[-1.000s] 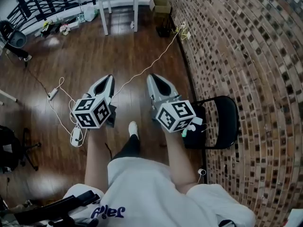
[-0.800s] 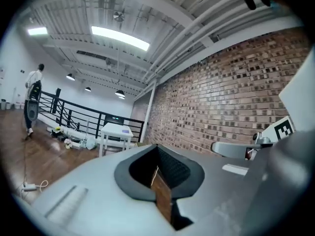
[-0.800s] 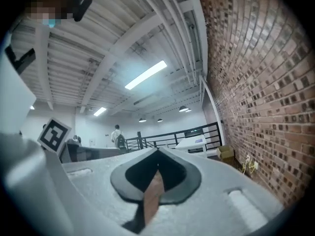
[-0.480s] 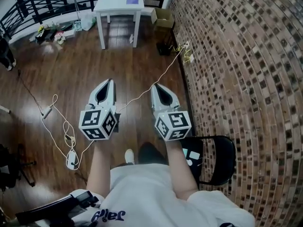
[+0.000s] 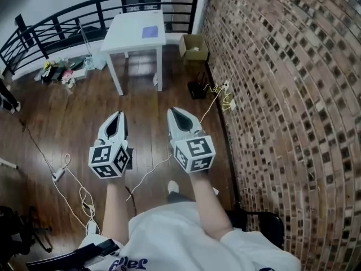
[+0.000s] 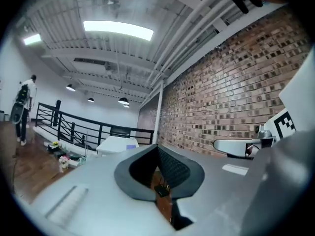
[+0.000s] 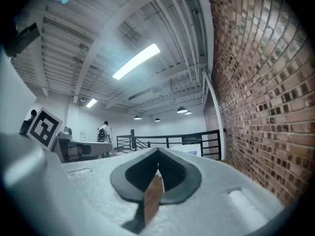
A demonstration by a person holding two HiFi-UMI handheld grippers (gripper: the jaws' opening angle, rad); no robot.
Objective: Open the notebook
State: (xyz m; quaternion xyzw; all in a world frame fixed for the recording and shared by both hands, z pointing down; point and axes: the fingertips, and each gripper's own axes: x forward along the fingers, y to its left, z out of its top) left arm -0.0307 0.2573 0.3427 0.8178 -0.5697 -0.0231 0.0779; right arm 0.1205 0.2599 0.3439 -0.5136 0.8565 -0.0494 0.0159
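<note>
Purple notebook lies flat on white bench, well ahead of both tools. Left tool & right tool: jaws together, empty. Prob. light, thin, floppy cover; pinch cover's free edge, pin the rest.

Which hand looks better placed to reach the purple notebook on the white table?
Right, barely: the notebook lies on the table's right half, nearer the right tool than the left tool; both are shut.

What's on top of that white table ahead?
One flat lavender notebook lies on the white table, near its right side. Nothing else shows. Anything beneath the notebook is covered.
</note>
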